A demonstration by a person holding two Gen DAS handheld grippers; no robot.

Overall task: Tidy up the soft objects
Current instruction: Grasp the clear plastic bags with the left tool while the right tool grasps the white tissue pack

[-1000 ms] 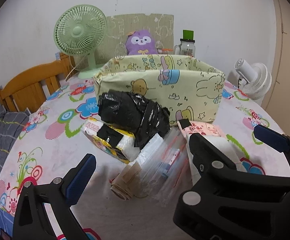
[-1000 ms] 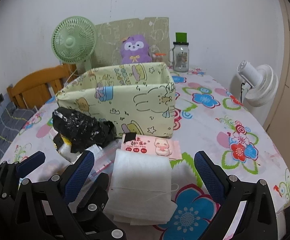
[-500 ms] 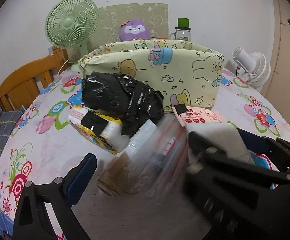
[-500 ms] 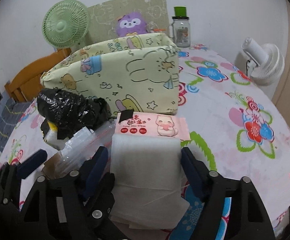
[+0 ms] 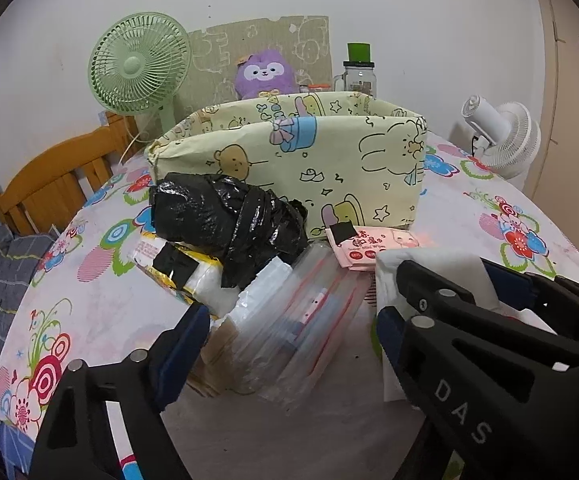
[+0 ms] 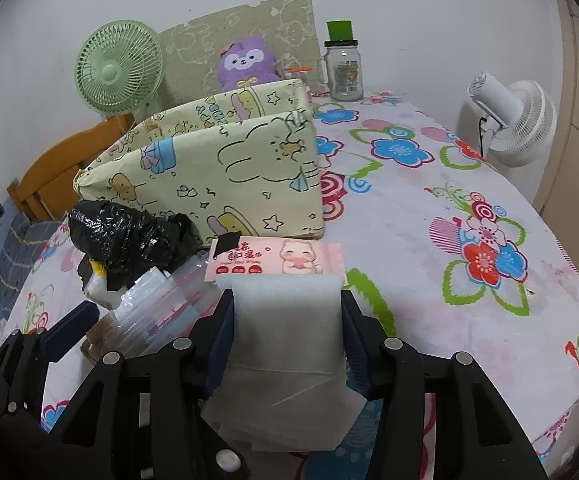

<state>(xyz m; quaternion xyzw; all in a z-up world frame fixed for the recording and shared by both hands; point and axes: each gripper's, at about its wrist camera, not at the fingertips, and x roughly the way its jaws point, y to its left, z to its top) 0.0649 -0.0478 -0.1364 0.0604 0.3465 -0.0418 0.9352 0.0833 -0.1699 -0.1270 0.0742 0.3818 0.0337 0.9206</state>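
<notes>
My right gripper (image 6: pixel 287 334) is shut on a folded white foam sheet (image 6: pixel 287 320), squeezing it from both sides just above the table; the sheet also shows in the left wrist view (image 5: pixel 441 268). My left gripper (image 5: pixel 289 332) is open around a stack of clear zip bags (image 5: pixel 313 312). A pink wet-wipes pack (image 6: pixel 277 258) lies just beyond the foam. A black plastic bag (image 5: pixel 225 216) rests on a yellow tissue pack (image 5: pixel 185 276). The pale yellow cartoon fabric bin (image 5: pixel 297 160) stands behind them, open on top.
A green fan (image 5: pixel 141 64), a purple plush (image 5: pixel 263 74) and a green-lidded jar (image 5: pixel 359 68) stand at the back. A white fan (image 6: pixel 517 120) is at the right table edge. A wooden chair back (image 5: pixel 57 176) is at left. Floral tablecloth (image 6: pixel 429 216) covers the table.
My right gripper has closed on the white foam sheet, which now bulges between the fingers. My left gripper moved forward over the clear zip bags.
</notes>
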